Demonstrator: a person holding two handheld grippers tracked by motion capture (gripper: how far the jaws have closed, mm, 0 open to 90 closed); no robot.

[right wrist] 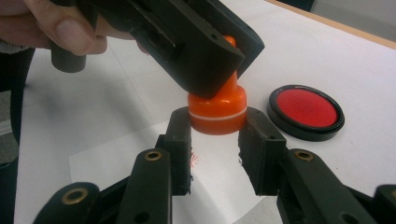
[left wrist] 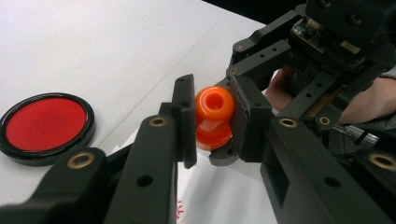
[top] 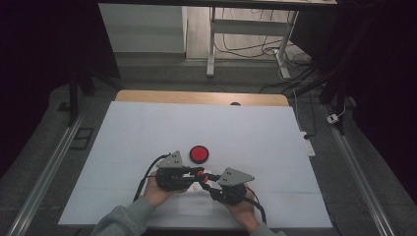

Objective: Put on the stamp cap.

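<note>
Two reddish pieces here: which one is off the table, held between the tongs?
The orange spool-shaped piece, clamped by both tongs above the sheet. The flat red disc with the black rim lies on the table, untouched.

Disc behind grippers — on table

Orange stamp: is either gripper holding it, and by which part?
Both. The left gripper clamps the orange stamp by its narrow knob; the right gripper flanks its wide base, contact unclear.
</note>
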